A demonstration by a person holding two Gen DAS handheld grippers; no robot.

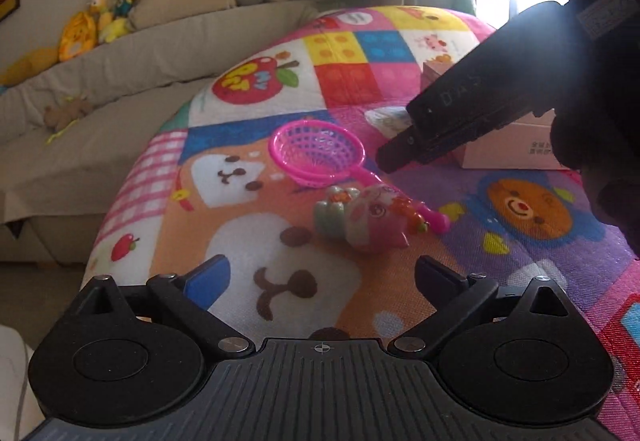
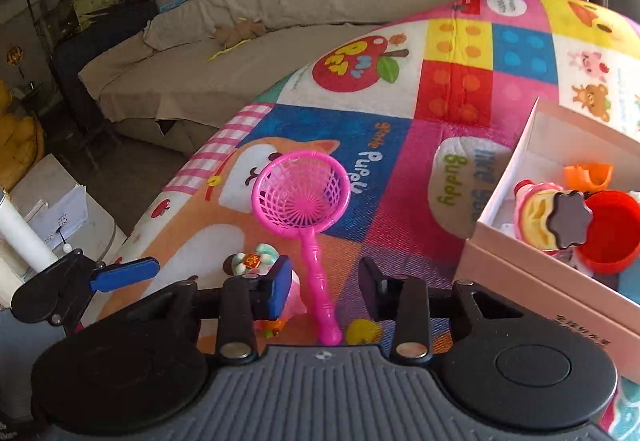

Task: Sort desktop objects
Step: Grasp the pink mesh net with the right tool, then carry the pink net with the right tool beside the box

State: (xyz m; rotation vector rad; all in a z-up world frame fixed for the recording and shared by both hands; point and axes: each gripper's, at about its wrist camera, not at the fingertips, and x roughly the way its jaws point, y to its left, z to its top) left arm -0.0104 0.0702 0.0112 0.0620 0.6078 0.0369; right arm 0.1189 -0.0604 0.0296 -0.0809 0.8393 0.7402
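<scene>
A pink toy net [image 1: 320, 155] lies on the colourful play mat [image 1: 248, 113], its handle running toward a pink and green figurine [image 1: 360, 217] lying beside it. My left gripper [image 1: 322, 279] is open and empty, just short of the figurine. My right gripper [image 2: 324, 283] is open, hovering over the net's handle [image 2: 320, 281], with the figurine [image 2: 260, 265] at its left finger. It shows in the left wrist view as a dark arm [image 1: 460, 113] above the net. A pink box [image 2: 532, 253] at right holds several toys.
A beige sofa [image 1: 120, 53] with plush toys [image 1: 100, 17] runs behind the mat. The pink box [image 1: 516, 145] sits behind the right gripper in the left wrist view. A glass tank [image 2: 92, 5] and white boxes [image 2: 56, 209] stand left of the mat.
</scene>
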